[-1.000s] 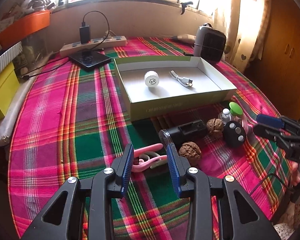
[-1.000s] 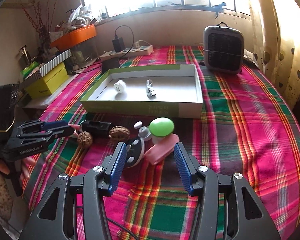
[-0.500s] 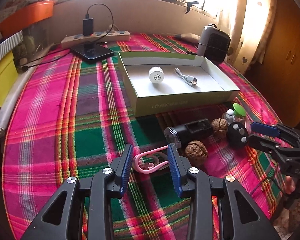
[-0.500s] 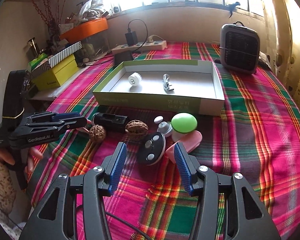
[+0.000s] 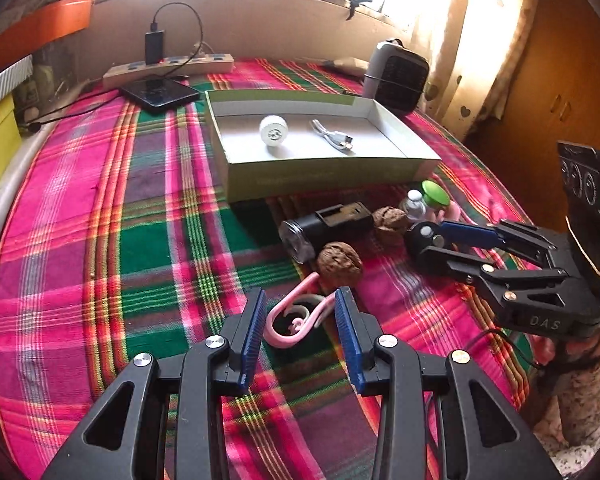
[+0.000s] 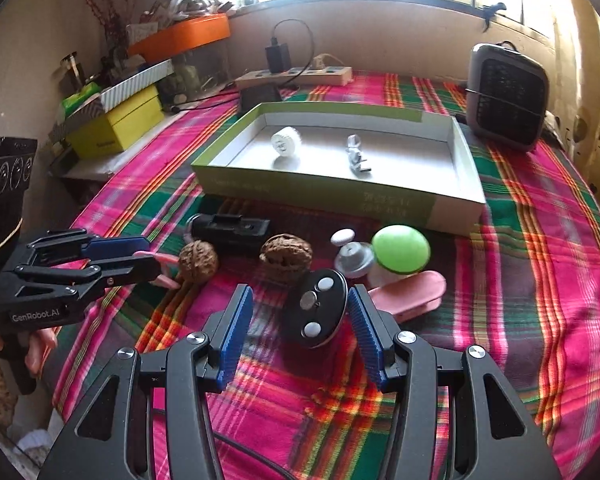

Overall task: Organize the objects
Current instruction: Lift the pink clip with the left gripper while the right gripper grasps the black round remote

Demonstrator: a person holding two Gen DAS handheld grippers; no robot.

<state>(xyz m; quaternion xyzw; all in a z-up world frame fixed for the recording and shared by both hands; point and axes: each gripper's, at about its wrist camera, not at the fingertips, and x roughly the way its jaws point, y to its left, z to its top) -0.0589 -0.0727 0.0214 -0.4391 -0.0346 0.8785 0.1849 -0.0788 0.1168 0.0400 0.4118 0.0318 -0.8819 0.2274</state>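
A green and white box [image 5: 320, 174] [image 6: 340, 196] holds a white round cap [image 5: 273, 131] and a white cable [image 5: 334, 139]. In front of it lie a black torch [image 5: 328, 226], two walnuts [image 5: 339, 265] [image 6: 286, 256], a small bottle [image 6: 350, 254], a green-capped item [image 6: 400, 249] and a pink clip [image 6: 408, 292]. My left gripper [image 5: 300, 320] is open with a pink hook [image 5: 294, 316] between its fingers. My right gripper [image 6: 300, 322] is open around a black round remote [image 6: 315, 308].
The round table has a plaid cloth [image 5: 120, 220]. A heater [image 6: 506, 94], a power strip with a charger [image 5: 168, 68] and a black tablet [image 5: 158, 94] sit behind the box. Yellow and orange boxes [image 6: 116, 126] stand at the left.
My left gripper has moved forward so the pink hook lies between its fingers. My right gripper has moved forward and left from the pink clip to straddle the black remote.
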